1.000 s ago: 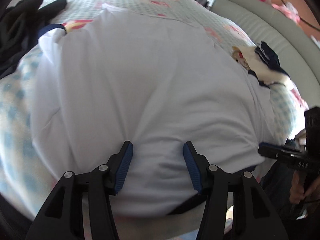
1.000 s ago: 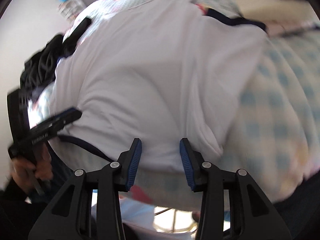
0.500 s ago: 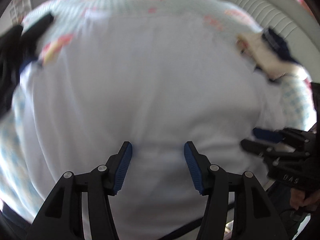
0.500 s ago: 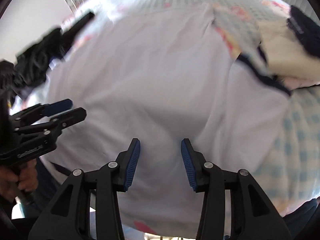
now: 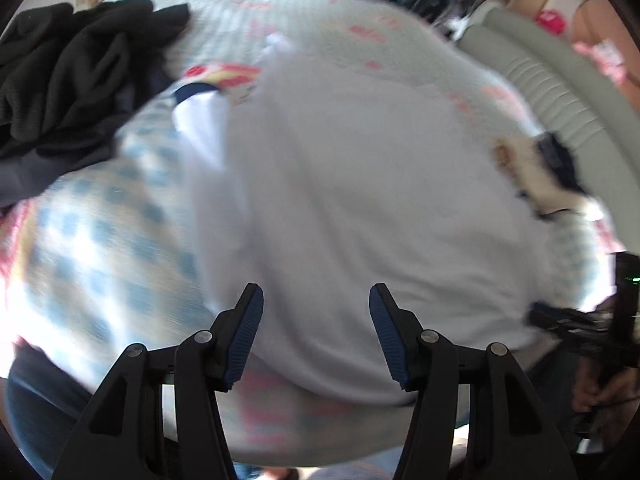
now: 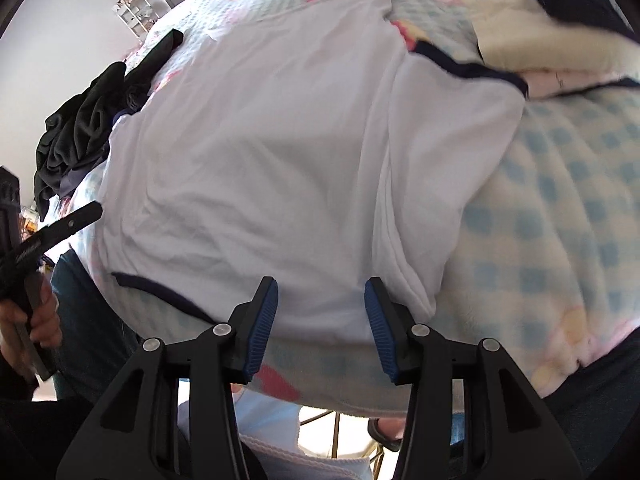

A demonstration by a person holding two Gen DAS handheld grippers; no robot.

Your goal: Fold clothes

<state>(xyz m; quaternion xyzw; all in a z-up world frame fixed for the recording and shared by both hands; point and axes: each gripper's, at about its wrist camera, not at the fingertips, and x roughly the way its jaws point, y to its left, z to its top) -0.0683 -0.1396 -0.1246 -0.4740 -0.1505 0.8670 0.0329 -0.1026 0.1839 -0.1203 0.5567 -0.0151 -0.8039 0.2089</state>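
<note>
Black crumpled garment pile (image 5: 76, 80) seen at far left of bed, well apart from work.

White soft thin T-shirt with navy trim (image 6: 280, 152) spread flat on blue-checked fleece blanket (image 6: 560, 208) over bed; judged light, limp, easily wrinkled, not slippery. Best taken at hem corners or sleeve edge (image 6: 460, 68).

Left gripper (image 5: 316, 320) held over near hem, blue pads apart, nothing clamped.

Right gripper (image 6: 320, 308) likewise apart, over hem.

Cream-and-navy clothing heap (image 6: 552, 36) crowds right sleeve; open blanket remains at right.

Matt white cloth shirt (image 6: 280, 152)
</note>
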